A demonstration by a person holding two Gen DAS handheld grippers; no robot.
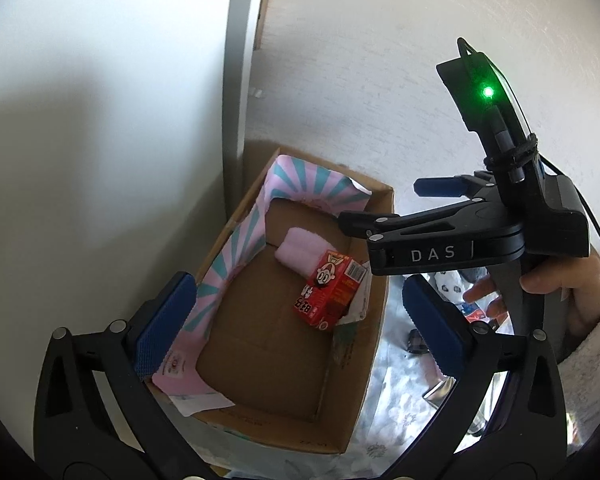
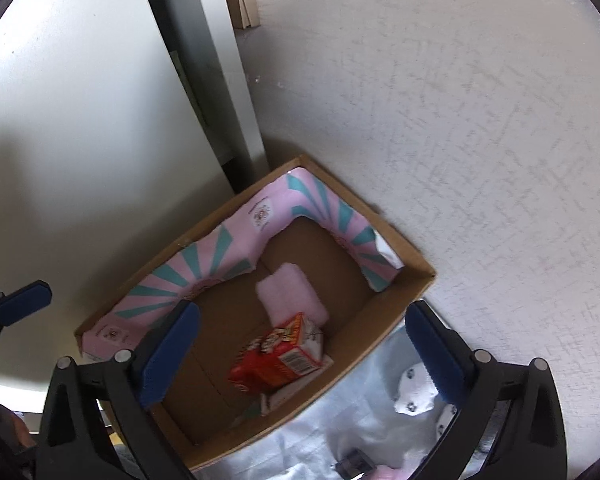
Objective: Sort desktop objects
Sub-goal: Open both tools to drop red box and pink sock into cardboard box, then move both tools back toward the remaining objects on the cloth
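Note:
A cardboard box (image 1: pixel 260 344) (image 2: pixel 418 276) stands open below both grippers, with a pink and teal striped liner (image 1: pixel 236 248) (image 2: pixel 204 264) along its walls. Inside it a red drink carton (image 1: pixel 330 288) (image 2: pixel 276 356) lies on its side, against a pink foam piece (image 1: pixel 300 250) (image 2: pixel 290 290). My left gripper (image 1: pixel 299 282) hangs open over the box with nothing between its pads. My right gripper (image 2: pixel 303 308) (image 1: pixel 380 204) is also open and empty above the carton, held by a hand (image 1: pixel 560 280). One of the left gripper's fingers (image 2: pixel 24 300) shows at the left edge of the right wrist view.
The box sits at the edge of a floral cloth (image 1: pixel 400 380) (image 2: pixel 340 420) with small items on it, among them a white patterned cloth (image 2: pixel 414 392) and a dark object (image 2: pixel 354 460). A white panel (image 1: pixel 100 120) rises left of the box. Grey floor (image 2: pixel 460 120) lies beyond.

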